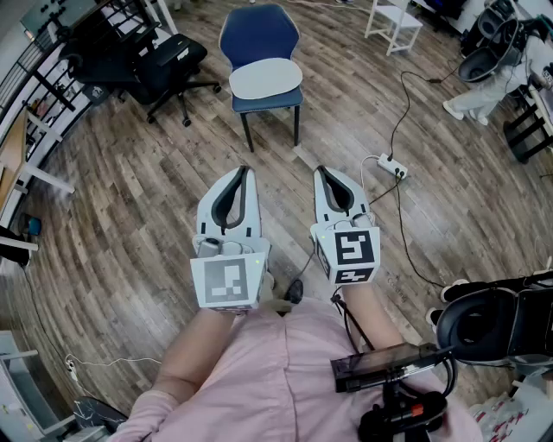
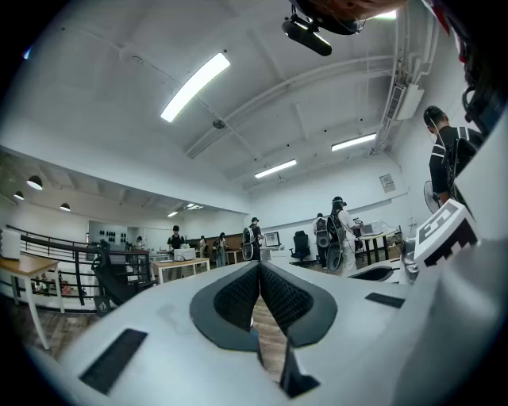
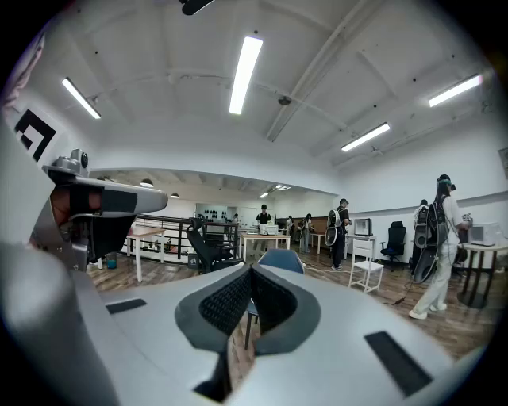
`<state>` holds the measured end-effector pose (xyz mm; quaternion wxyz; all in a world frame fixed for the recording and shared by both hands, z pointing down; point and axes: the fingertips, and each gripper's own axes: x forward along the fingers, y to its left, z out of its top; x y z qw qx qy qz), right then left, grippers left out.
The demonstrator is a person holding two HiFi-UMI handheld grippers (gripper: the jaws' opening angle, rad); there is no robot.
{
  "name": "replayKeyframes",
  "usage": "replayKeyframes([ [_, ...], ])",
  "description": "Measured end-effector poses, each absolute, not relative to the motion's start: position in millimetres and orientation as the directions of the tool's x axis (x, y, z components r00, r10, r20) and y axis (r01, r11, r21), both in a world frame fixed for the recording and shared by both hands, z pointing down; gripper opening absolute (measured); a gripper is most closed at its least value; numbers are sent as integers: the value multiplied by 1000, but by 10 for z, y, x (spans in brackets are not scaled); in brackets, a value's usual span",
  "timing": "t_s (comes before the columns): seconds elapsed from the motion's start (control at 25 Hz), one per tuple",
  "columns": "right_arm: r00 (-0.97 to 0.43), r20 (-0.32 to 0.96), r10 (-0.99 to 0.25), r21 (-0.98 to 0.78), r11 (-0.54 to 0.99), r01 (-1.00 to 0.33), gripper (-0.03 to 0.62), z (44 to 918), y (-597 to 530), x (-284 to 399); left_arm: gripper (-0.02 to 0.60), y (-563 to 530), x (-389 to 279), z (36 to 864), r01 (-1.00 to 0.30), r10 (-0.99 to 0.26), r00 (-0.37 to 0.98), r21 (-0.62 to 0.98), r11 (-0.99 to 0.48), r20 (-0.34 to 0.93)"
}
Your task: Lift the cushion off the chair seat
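A blue chair (image 1: 259,39) stands on the wooden floor a good way ahead of me, with a pale oval cushion (image 1: 265,79) lying flat on its seat. My left gripper (image 1: 245,170) and right gripper (image 1: 320,170) are held side by side well short of the chair, both pointing toward it. Each is shut with nothing between its pads. In the left gripper view the left gripper (image 2: 259,266) has its dark pads meeting at the tip. In the right gripper view the chair's blue back (image 3: 281,260) peeks over the right gripper (image 3: 251,271); the cushion is hidden there.
A black office chair (image 1: 164,62) stands left of the blue chair beside a railing (image 1: 39,73). A white stool (image 1: 393,22) is at the back right. A power strip (image 1: 390,166) with cables lies right of my grippers. Several people stand farther back in the room.
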<state>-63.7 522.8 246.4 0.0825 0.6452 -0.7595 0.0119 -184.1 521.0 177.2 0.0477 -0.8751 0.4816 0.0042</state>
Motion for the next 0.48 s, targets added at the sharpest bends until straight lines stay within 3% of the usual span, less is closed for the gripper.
replayKeyframes([
  [0.48,-160,135,-978,79,172,-982,2,2601,4986,-556,14,4966,-1795,1967,-856,-857,514,-79,-511,-24],
])
